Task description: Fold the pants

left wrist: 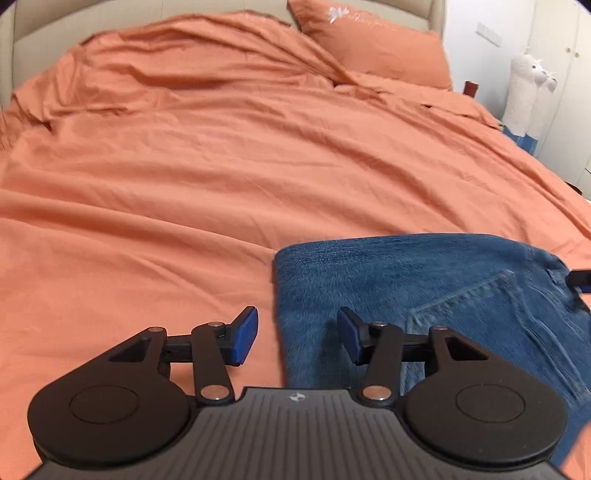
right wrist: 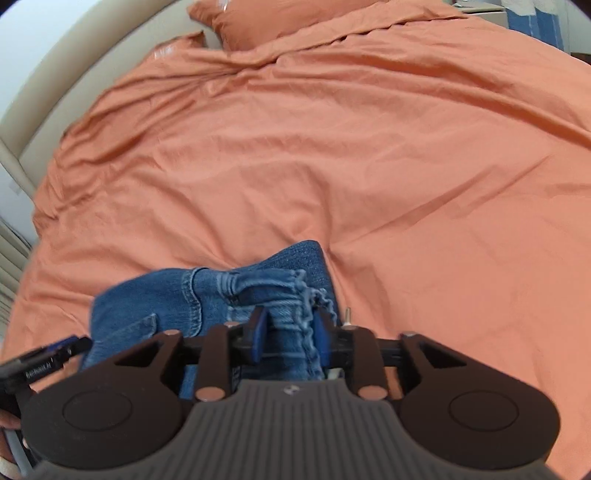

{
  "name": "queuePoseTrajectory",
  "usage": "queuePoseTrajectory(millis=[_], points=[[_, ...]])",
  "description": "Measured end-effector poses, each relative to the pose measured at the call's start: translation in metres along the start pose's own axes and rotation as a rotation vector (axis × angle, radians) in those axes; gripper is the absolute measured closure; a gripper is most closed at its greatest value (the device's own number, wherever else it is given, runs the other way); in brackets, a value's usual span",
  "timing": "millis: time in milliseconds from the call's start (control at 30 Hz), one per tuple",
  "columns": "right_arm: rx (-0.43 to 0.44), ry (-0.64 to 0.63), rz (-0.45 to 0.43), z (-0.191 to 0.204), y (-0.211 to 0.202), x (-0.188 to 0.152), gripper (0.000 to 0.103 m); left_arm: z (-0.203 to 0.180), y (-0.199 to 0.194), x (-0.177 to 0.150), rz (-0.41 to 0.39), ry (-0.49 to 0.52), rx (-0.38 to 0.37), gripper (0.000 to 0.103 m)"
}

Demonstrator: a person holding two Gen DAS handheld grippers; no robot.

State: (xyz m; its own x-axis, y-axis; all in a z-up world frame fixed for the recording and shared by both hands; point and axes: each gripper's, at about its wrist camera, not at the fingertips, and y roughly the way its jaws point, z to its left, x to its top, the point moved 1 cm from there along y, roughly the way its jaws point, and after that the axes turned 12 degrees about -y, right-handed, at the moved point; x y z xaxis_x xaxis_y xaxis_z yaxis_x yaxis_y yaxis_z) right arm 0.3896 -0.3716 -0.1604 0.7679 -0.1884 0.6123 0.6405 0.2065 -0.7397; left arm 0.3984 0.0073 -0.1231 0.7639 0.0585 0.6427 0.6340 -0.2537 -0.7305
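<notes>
On the bed, nearest: right gripper (right wrist: pixel 287 334) was clamped on the jeans' (right wrist: pixel 221 291) frayed hem.
Left gripper (left wrist: pixel 297 334): spread wide, holding nothing, over the jeans' left edge.
Jeans (left wrist: pixel 424 288): lay folded on the orange duvet (left wrist: pixel 221 166).
Far: pillow (left wrist: pixel 373 40) by the headboard (left wrist: pixel 37 26).

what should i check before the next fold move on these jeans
1. Right gripper has a firm hold: ok, its fingers are shut on the frayed hem of the jeans.
2. Left gripper ready to grasp: ok, open, nothing between the fingers.
3. Left gripper lined up with cloth: not ok, it straddles the edge of the jeans; one finger is over the bedspread.
4. Folded part lying flat: ok in the left wrist view, pocket side up.
5. Cloth bunched at the right grip: not ok, the hem is gathered.
6. All layers caught: cannot tell.
</notes>
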Motion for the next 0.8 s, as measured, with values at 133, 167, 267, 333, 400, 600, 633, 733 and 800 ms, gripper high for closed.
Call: queuePoseTrajectory(millis=[133,167,267,333,400,600,633,733,800], points=[[0.026,0.053,-0.045,-0.011,-0.045,-0.022,0.065,0.002,-0.058,-0.016,-0.043,0.064,-0.012,0.043],[0.043,0.077,-0.051,-0.015,-0.055,-0.032,0.064,0.001,-0.072,-0.022,-0.046,0.084,-0.018,0.042],[0.075,0.15,-0.064,-0.024,-0.078,-0.066,0.062,-0.005,-0.107,-0.044,-0.046,0.166,-0.034,0.039],[0.105,0.206,-0.077,-0.029,-0.083,-0.087,0.061,-0.011,-0.125,-0.063,-0.037,0.226,-0.039,0.037],[0.139,0.264,-0.081,-0.036,-0.081,-0.104,0.061,-0.014,-0.135,-0.08,-0.002,0.265,-0.056,0.037],[0.218,0.414,-0.088,-0.051,-0.063,-0.13,0.06,-0.033,-0.134,-0.136,0.076,0.373,-0.027,0.036],[0.231,0.432,-0.092,-0.053,-0.061,-0.131,0.06,-0.036,-0.126,-0.142,0.085,0.377,-0.012,0.036],[0.26,0.467,-0.094,-0.055,-0.057,-0.131,0.068,-0.037,-0.102,-0.147,0.073,0.358,0.04,0.047],[0.274,0.463,-0.094,-0.054,-0.058,-0.13,0.082,-0.034,-0.091,-0.144,0.097,0.329,0.073,0.069]])
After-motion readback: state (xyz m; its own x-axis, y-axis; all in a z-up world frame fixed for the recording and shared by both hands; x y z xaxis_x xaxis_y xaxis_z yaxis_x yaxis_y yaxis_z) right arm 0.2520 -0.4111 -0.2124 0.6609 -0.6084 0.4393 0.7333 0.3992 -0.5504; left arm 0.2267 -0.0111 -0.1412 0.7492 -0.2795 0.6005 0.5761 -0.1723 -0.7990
